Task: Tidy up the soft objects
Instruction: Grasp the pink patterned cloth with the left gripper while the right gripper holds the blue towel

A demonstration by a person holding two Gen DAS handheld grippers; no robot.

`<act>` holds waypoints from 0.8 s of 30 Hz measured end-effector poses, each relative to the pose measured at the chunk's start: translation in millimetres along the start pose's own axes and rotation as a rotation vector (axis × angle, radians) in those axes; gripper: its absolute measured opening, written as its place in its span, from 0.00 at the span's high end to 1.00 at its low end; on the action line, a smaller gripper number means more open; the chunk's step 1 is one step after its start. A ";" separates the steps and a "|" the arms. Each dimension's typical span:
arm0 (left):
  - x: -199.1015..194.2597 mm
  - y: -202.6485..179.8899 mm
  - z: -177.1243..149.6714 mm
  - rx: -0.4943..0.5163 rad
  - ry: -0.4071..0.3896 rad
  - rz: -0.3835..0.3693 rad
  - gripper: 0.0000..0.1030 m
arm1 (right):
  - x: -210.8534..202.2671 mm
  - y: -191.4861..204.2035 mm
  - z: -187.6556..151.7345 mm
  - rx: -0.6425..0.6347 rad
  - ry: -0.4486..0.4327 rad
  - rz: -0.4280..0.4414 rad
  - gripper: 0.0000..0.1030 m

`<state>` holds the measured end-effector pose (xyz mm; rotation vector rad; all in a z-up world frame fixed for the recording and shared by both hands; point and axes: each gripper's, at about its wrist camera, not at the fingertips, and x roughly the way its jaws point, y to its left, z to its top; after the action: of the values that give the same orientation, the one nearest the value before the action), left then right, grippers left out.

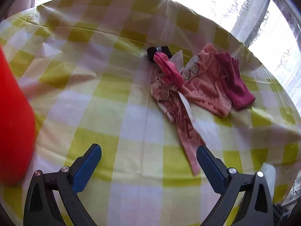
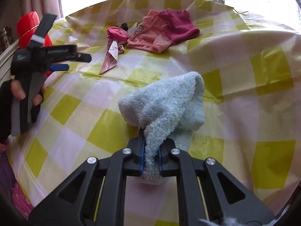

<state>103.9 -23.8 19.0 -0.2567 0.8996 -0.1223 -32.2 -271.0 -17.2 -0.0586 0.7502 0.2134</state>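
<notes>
Two claws: my right claw (image 2: 150, 156) clenched on fluffy blue towel (image 2: 165, 98) mid-desk (image 2: 263, 47), left claw (image 1: 148, 160) spread wide w/ nothing inside, near pink clothes pile (image 1: 203, 82) at far side

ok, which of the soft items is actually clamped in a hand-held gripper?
The fluffy light-blue cloth, pinched in the right hand-held gripper. The pink and magenta pieces lie loose farther back on the checked tablecloth.

cloth on counter (image 1: 131, 113): yellow-and-white check | fluffy towel (image 2: 165, 101): pale blue | knit piece (image 2: 178, 28): magenta | velvety garment (image 1: 205, 86): pink | container (image 2: 28, 30): red
</notes>
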 end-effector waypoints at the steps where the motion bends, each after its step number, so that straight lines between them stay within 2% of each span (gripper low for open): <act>1: 9.4 -3.0 15.3 -0.024 -0.004 -0.004 0.01 | 1.2 -0.4 1.3 0.004 0.002 -0.001 0.87; 5: 39.0 -11.9 70.4 -0.103 -0.042 -0.022 0.01 | 4.0 -1.1 1.5 0.004 0.022 0.009 0.84; 7: 56.7 -15.7 87.8 -0.113 -0.015 0.002 0.01 | 2.5 0.0 0.9 0.003 0.022 0.006 0.84; 8: 64.7 -17.1 91.9 -0.103 0.012 0.004 0.15 | 1.0 -0.7 -0.2 0.004 0.022 0.007 0.84; 9: 65.7 -16.3 92.9 -0.100 0.017 -0.008 0.39 | 5.8 0.8 2.5 0.006 0.023 0.006 0.84; 10: 57.5 -13.9 90.7 -0.113 0.002 -0.051 0.84 | 6.0 0.4 2.6 0.008 0.023 0.007 0.84; 12: 7.9 -9.9 72.5 -0.127 -0.187 -0.097 0.83 | 5.8 -1.8 2.4 0.016 0.022 0.015 0.84; 13: -16.1 -12.4 58.9 -0.089 -0.242 -0.107 0.83 | 6.8 -3.2 3.1 0.020 0.022 0.020 0.84; 14: -35.5 -14.4 42.7 -0.054 -0.257 -0.123 0.83 | 6.7 -4.3 2.9 0.025 0.023 0.026 0.84; 17: -75.2 -8.4 -17.9 0.005 -0.228 -0.131 0.83 | 6.8 -6.8 2.4 0.037 0.023 0.040 0.84; 20: -97.8 -0.3 -74.0 0.060 -0.144 -0.097 0.83 | 7.1 -10.1 1.9 0.053 0.021 0.059 0.85; 24: -131.1 1.4 -133.4 0.138 -0.093 -0.050 0.83 | -1.6 -10.6 0.6 0.074 -0.020 0.038 0.86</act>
<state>-82.0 -17.2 38.7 -0.1553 0.7894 -0.2158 -30.6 -281.6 -15.9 0.0284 0.7389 0.2217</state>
